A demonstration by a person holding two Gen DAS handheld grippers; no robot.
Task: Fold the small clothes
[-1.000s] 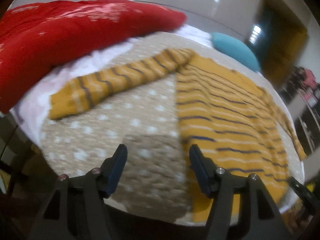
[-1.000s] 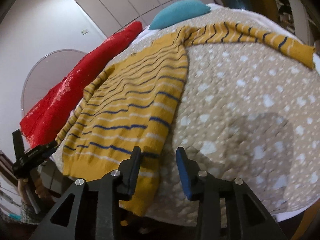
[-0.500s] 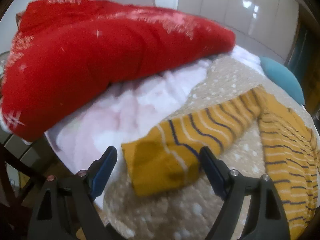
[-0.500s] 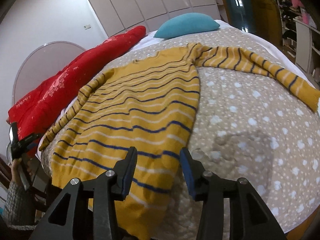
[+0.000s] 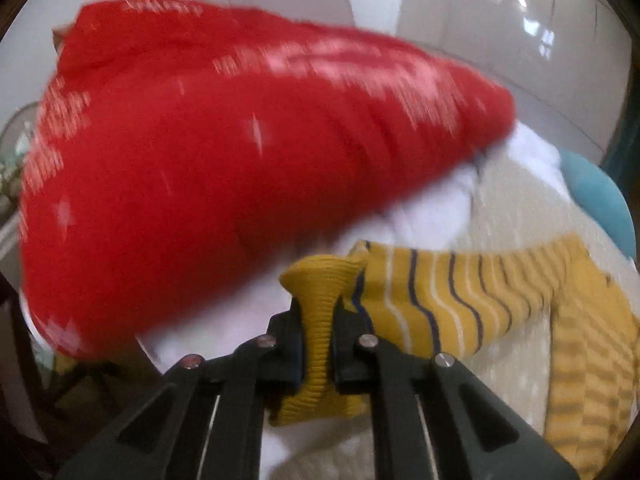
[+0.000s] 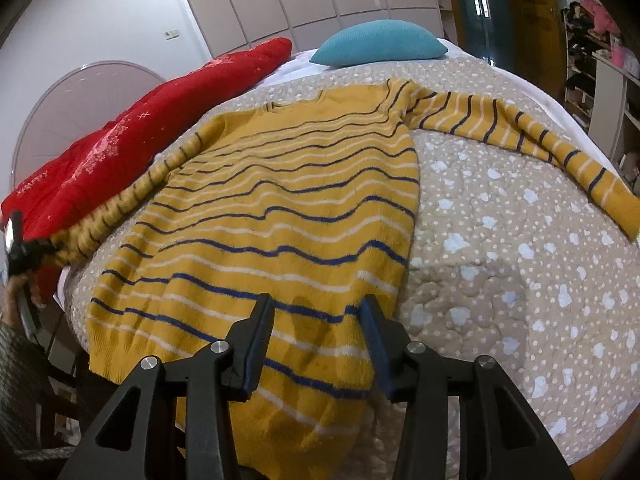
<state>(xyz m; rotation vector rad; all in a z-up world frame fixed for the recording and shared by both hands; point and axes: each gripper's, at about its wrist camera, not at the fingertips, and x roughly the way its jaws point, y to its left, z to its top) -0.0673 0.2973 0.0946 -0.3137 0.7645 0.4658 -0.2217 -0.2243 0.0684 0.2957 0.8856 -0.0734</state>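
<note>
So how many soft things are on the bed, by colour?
Yellow: 1, the striped sweater, its cuff pinched in the left gripper.
Red: 1, the blanket.
Teal: 1, the pillow.
Beige: 1, the spotted bedspread.
Total: 4.

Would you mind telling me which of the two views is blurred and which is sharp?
Left wrist view: motion-smeared, the red blanket streaked, though the sleeve cuff pinched in the left gripper stays fairly crisp. Right wrist view: sharp, the striped sweater clear, edges bowed by the fisheye.
</note>
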